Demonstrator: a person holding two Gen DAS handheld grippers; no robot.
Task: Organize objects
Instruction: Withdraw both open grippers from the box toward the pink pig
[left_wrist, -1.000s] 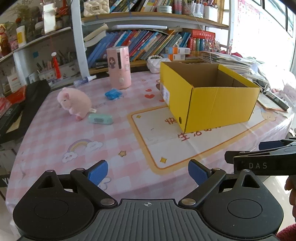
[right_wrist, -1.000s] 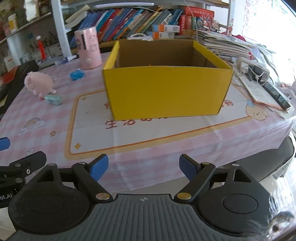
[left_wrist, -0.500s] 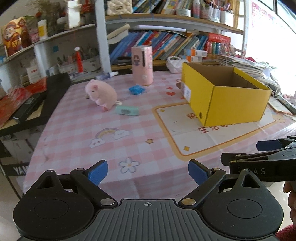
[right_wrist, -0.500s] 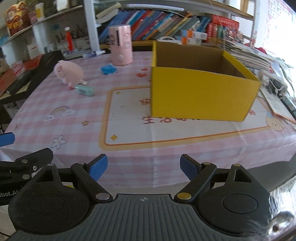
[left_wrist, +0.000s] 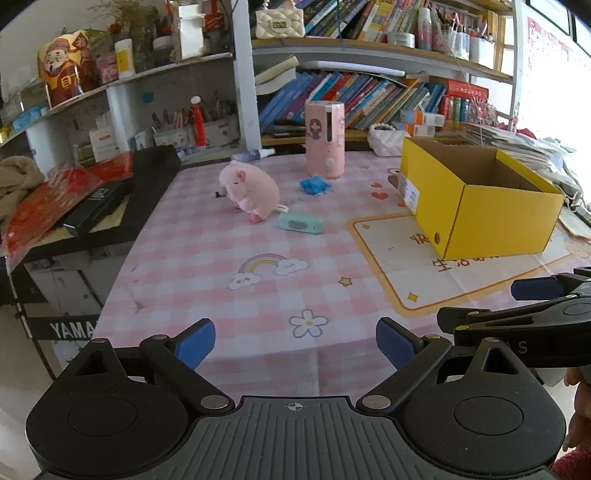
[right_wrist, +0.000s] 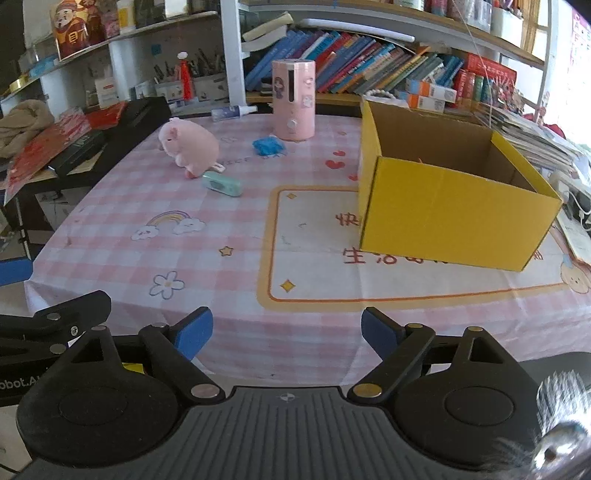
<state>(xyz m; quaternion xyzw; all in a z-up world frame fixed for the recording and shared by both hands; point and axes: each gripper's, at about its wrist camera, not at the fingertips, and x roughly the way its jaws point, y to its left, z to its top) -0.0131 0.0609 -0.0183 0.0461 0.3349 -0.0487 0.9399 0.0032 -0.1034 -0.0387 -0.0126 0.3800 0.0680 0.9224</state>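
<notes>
Two fisheye views over a desk (left_wrist: 207, 258) w/ a pink checked cloth, seen from behind each claw.

Left wrist view: the left claw (left_wrist: 294, 343) fills the bottom of the frame, its blue pads spread wide w/ nothing between them, hovering off the near desk edge. The right claw (left_wrist: 532, 306) juts in at lower right, just beside it. Centre-left of the frame sits a pink plush pig (left_wrist: 249, 194). A mint-green case (left_wrist: 300, 223) lies just beside the pig, to its lower right. Above and right of that, a small blue crumpled item (left_wrist: 314, 184) lies near a tall pink cylinder (left_wrist: 325, 139) w/ a cartoon girl on it, standing upright at upper centre. At right, an open yellow box (left_wrist: 498, 218) stands on a cream mat w/ an orange border; its inside is brown cardboard, contents not clear. Shelves of books run across the top.

Right wrist view: the right claw's blue pads are likewise spread at the bottom of the frame, nothing between them, over the desk's front edge. Yellow box is at centre-right, well apart from the pig, case and blue item grouped at upper left. Part of the left claw shows at lower left.
</notes>
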